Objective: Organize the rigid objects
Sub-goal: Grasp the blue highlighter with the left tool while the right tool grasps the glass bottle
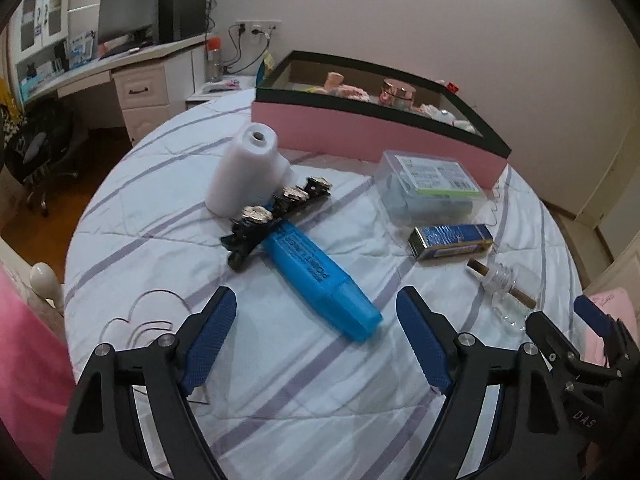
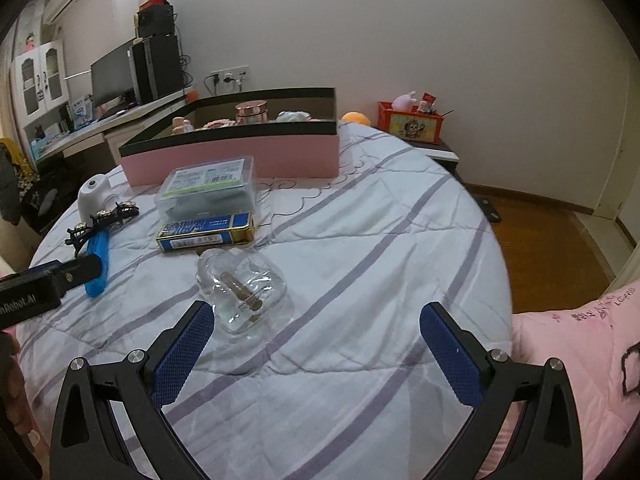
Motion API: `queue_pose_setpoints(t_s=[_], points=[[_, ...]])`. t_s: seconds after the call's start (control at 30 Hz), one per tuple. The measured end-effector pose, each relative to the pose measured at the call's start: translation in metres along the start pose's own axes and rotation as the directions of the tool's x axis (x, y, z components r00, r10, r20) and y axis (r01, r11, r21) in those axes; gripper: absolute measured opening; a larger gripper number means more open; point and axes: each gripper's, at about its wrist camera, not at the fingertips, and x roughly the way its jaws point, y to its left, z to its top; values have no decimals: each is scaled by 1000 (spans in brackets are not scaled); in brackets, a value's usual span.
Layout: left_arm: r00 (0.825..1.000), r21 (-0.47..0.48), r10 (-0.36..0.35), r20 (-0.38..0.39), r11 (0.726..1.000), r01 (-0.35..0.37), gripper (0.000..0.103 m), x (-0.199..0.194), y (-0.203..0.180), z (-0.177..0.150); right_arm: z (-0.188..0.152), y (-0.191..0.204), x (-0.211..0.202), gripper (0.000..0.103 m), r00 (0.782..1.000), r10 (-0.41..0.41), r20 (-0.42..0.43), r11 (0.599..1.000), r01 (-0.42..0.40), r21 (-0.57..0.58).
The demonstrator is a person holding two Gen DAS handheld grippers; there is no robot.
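A blue plastic case [image 1: 320, 276] lies slantwise on the striped bedspread [image 1: 280, 360]. Its near end reaches between the fingers of my left gripper [image 1: 316, 308], which is open and does not touch it. A black jewelled hair clip [image 1: 276, 216] rests across the case's far end, next to a white bottle [image 1: 248, 172]. In the right wrist view my right gripper [image 2: 318, 316] is open over bare cloth. A clear glass bottle [image 2: 244, 288] with a cork lies just beyond its left fingertip. Behind that are a blue-and-gold tin [image 2: 206, 234] and a clear plastic box [image 2: 208, 190].
A pink box with a black rim [image 2: 240, 156] stands at the far side of the bed, with a copper-lidded jar and soft items inside. A desk with a monitor [image 1: 126, 16] is at the back left. A pink pillow [image 2: 580, 340] lies at the right, wooden floor beyond the bed edge.
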Motion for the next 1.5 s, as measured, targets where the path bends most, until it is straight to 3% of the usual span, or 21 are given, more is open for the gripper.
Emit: queue_pose_setpoints(t_s=[0.2,0.3,0.37,0.43,0.5,0.83,0.9,0.97,1.03,1.1,1.17,1.2,1.5], points=[[999,31,39,-25,999,-38,83,18,-9,7,0,2,5,103,999,36,-17,999,-36,-13],[999,61,51,0,997,-51,51,19,-8,9,1,1,7,103,998,50,-24,999,-50,-16],[1000,77,25,1,997,-25,45,17,-4,10,1,1,7,103,998,58,-21,998,-58,-22],[1000,113,13,4,994,-14,32,14,0,8,1,3,8,103,997,71,-26,997,-72,-34],[1000,128,-1,0,992,1,28,10,5,6,3,5,10,103,997,74,-29,996,-76,-49],[999,201,-39,-24,979,43,28,-11,24,-11,25,31,32,103,990,106,-94,981,-120,-154],[999,203,-44,-26,978,48,29,-10,24,-10,27,35,37,95,987,110,-115,978,-128,-165],[999,211,-44,-24,976,49,39,-8,23,-9,24,38,41,63,985,111,-136,976,-133,-172],[999,222,-36,-22,974,40,55,-4,19,-8,22,38,39,56,984,119,-130,974,-141,-175],[999,237,-36,-24,971,41,64,-1,17,-8,20,36,36,55,983,130,-130,976,-150,-159],[999,250,-34,-1,968,33,52,-1,15,-9,16,35,31,54,982,134,-130,976,-153,-154],[999,249,-41,21,968,34,27,-3,15,-10,13,35,27,54,983,133,-128,978,-152,-146],[997,257,-74,31,964,64,27,-2,18,-12,7,45,24,54,992,85,-96,985,-98,-140]])
